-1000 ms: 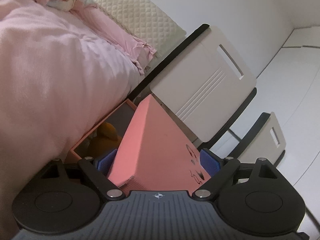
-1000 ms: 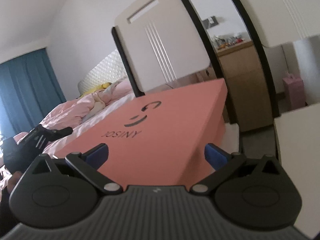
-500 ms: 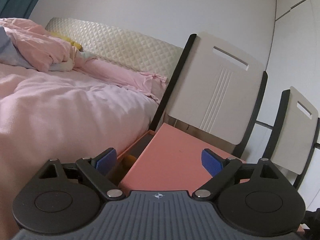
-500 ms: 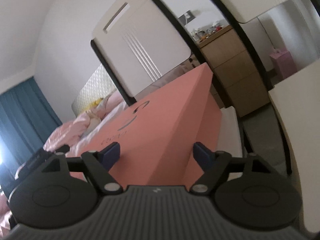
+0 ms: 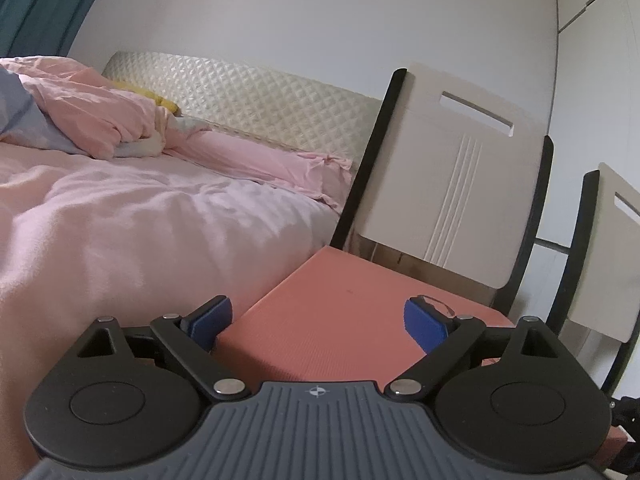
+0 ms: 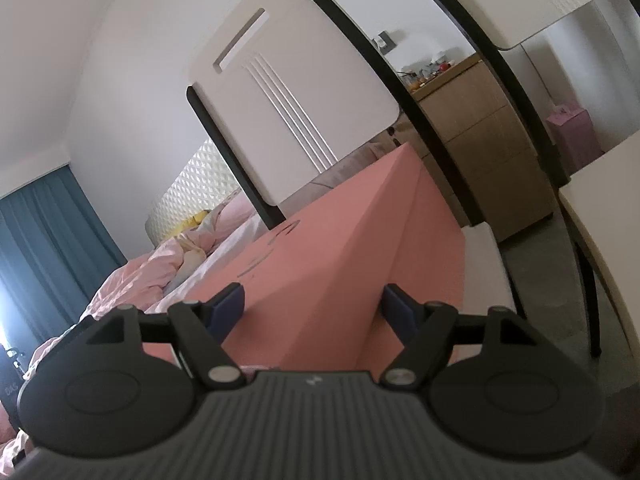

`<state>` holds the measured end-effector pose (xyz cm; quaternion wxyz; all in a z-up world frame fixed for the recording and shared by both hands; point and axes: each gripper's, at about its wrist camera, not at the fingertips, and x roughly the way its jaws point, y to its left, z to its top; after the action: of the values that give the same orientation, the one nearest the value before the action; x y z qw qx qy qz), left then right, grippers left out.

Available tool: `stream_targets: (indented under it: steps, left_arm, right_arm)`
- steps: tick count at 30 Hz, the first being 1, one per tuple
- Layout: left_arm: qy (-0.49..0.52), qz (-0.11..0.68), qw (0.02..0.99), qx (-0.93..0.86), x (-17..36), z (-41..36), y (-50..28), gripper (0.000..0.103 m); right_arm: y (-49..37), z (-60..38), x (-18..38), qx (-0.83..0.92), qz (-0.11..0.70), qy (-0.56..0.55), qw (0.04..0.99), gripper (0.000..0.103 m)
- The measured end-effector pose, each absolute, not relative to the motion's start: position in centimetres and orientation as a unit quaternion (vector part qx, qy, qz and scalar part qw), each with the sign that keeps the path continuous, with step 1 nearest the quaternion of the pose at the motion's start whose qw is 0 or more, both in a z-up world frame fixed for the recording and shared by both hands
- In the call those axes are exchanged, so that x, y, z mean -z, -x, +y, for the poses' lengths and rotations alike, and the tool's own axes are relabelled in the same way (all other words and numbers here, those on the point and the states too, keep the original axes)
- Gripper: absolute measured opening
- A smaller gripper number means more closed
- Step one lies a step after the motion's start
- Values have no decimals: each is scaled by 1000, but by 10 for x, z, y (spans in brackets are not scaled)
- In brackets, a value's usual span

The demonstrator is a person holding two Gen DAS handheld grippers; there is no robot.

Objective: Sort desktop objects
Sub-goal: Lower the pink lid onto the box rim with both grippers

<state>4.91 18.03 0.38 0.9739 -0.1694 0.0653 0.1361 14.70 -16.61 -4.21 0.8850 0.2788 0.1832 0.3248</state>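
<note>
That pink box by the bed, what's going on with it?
A person is working on the pink box with a handheld gripper at each end. The left gripper is opening, its pads either side of one end of the lid without clearly pressing. The right gripper is closing around the opposite corner. The lid looks seated. The box sits between the bed and a white chair.

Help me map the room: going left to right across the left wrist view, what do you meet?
Teal curtain → pink bedding → salmon box → near white chair back → second chair back.
</note>
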Motion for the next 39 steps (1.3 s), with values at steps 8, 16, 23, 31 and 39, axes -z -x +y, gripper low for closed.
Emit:
stream_targets:
  steps: [8, 16, 23, 31, 39]
  left_arm:
    - [96, 108, 978, -151, -2, 165, -65, 99]
    - [110, 133, 980, -95, 0, 169, -75, 103]
    - [127, 139, 980, -67, 3, 167, -80, 103]
    - [118, 85, 979, -144, -3, 172, -65, 103]
    - [84, 89, 980, -155, -5, 162, -68, 102]
  right_arm:
    - [-148, -164, 45, -321, 181, -278, 887, 76]
    - [-146, -179, 48, -318, 187, -292, 882, 74]
    - [-148, -195, 49, -306, 191, -301, 883, 72]
    - [-150, -174, 40, -332, 183, -284, 880, 72]
    - [-155, -162, 33, -314, 166, -276, 893, 73]
